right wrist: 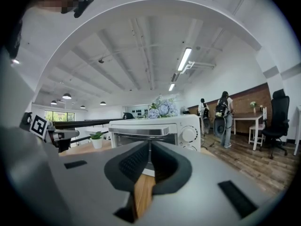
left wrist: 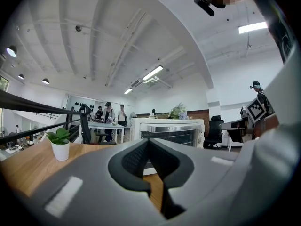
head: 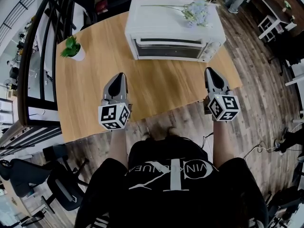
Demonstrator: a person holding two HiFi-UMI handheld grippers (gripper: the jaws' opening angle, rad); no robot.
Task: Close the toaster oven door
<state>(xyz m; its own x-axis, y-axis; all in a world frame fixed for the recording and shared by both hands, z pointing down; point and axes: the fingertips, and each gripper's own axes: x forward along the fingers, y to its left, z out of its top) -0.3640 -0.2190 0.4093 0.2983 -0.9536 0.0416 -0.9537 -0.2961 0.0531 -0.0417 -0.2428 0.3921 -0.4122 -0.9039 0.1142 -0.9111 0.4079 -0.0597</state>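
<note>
Wooden table point(head: 156, 87) has the toaster oven point(head: 173, 30) at its far edge, front facing the person, so either tool can reach it. Its door point(head: 166, 49) looks upright & flush, prob. already shut, tho the steep angle makes that unsure. Left gripper point(head: 119, 76) & right gripper point(head: 210, 71) hover over the near edge, well apart from the oven, tips fwd, jaws together on nothing.

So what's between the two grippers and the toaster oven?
Nothing: the head view shows only bare tabletop between left gripper, right gripper and toaster oven.
</note>
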